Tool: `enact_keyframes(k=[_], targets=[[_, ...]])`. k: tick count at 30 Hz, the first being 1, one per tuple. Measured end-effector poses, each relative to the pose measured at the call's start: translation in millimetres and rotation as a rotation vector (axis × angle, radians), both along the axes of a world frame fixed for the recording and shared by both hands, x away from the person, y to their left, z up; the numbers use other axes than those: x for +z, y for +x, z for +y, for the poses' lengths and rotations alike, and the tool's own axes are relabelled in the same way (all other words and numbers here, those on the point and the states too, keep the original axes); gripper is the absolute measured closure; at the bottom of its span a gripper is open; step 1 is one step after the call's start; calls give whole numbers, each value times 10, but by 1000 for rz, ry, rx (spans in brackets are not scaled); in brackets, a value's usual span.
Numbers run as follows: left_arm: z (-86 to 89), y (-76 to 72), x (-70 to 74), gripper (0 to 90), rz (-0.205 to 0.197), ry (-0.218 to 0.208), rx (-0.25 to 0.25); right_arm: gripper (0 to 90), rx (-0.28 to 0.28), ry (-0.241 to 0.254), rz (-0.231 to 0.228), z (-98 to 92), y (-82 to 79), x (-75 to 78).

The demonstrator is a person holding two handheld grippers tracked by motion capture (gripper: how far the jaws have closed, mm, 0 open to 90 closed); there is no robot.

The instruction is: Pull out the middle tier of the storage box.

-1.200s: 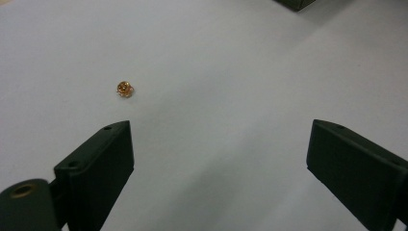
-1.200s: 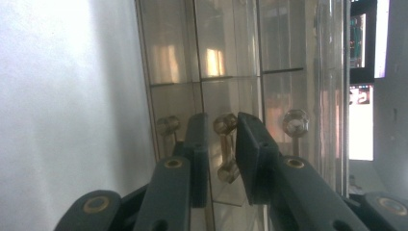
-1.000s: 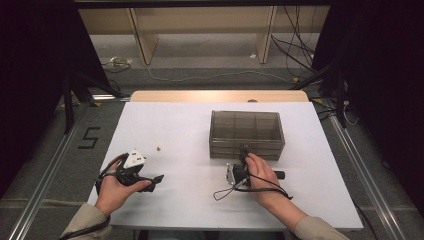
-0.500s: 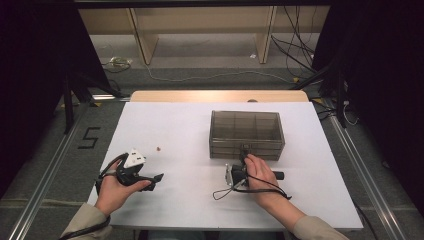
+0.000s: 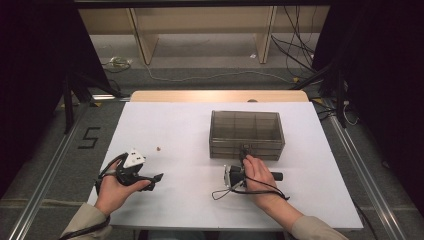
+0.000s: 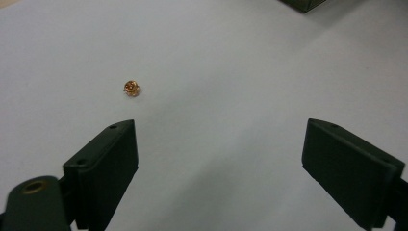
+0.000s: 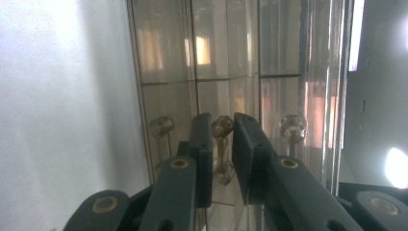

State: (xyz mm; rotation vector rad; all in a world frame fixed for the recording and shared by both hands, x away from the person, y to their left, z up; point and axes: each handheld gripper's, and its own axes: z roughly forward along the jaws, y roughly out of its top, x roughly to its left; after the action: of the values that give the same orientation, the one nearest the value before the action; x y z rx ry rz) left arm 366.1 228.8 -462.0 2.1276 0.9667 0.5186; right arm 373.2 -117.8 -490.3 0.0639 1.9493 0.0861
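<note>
Right gripper [image 7: 222,144] pinches the middle knob [image 7: 222,127] on the box [image 5: 246,132]; left gripper [image 6: 219,159] is spread near the bead [image 6: 131,88]. Next: pull the drawer out squarely.

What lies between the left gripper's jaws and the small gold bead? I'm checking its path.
Nothing: in the left gripper view, bare white table separates the open left gripper from the bead.

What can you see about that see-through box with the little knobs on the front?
The see-through box looks like smoky brown plastic, with thin walls inside splitting it into compartments. It stands flat on the white table, right of the middle. Its front has little clear drawers, each with a small knob. In the right gripper view, the right gripper has its jaws on either side of the middle knob, closing in on it, with another knob beside it. The drawers look shut.
</note>
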Motion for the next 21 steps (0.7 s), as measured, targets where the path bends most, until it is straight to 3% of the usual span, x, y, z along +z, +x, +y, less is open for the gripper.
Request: enact_keyframes(k=[21], targets=[[6,1,3,128,-2,0,-1,804,-21,11,-1,23,-9,-4]])
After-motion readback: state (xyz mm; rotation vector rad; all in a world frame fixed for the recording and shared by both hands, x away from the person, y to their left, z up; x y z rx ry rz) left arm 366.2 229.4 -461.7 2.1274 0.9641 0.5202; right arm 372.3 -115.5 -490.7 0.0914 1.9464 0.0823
